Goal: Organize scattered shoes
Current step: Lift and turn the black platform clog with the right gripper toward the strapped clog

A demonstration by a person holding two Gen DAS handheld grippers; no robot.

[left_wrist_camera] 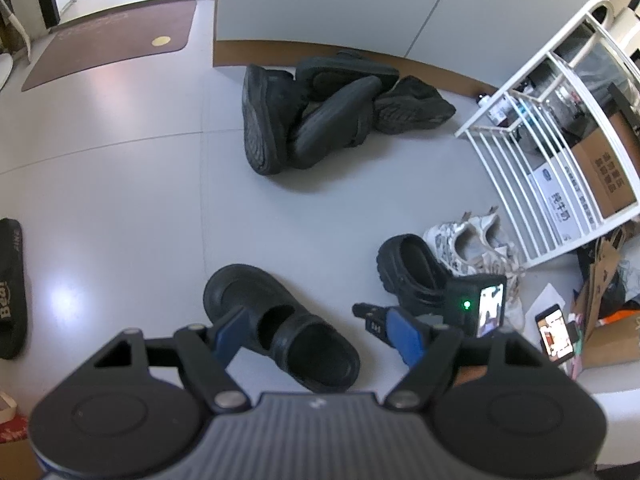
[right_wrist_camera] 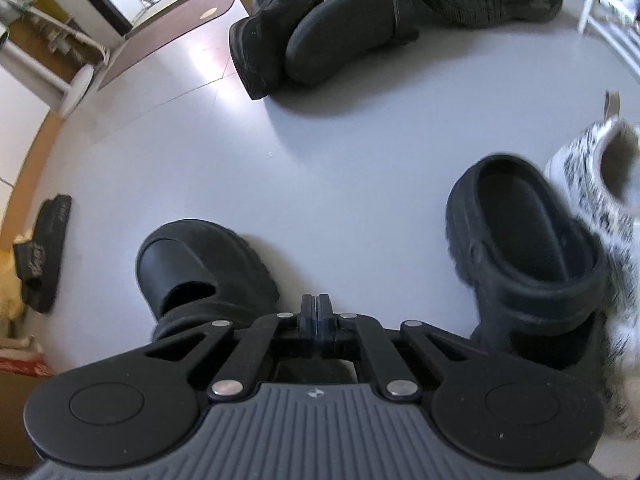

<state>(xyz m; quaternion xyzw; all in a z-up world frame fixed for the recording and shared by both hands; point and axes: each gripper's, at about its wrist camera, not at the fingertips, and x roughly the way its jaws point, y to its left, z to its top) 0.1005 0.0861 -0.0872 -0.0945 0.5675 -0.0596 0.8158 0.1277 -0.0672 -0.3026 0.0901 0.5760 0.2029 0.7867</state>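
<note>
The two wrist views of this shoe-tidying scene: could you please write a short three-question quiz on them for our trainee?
1. True or false: the right gripper has its fingers spread wide.
2. Which footwear lies next to the white rack? A) black slide sandal B) white patterned sneakers C) brown boots
3. Fill in: the left gripper hangs open above a black ____.

Key: 1. False, its fingers meet. 2. B, the white patterned sneakers. 3. clog.
</note>
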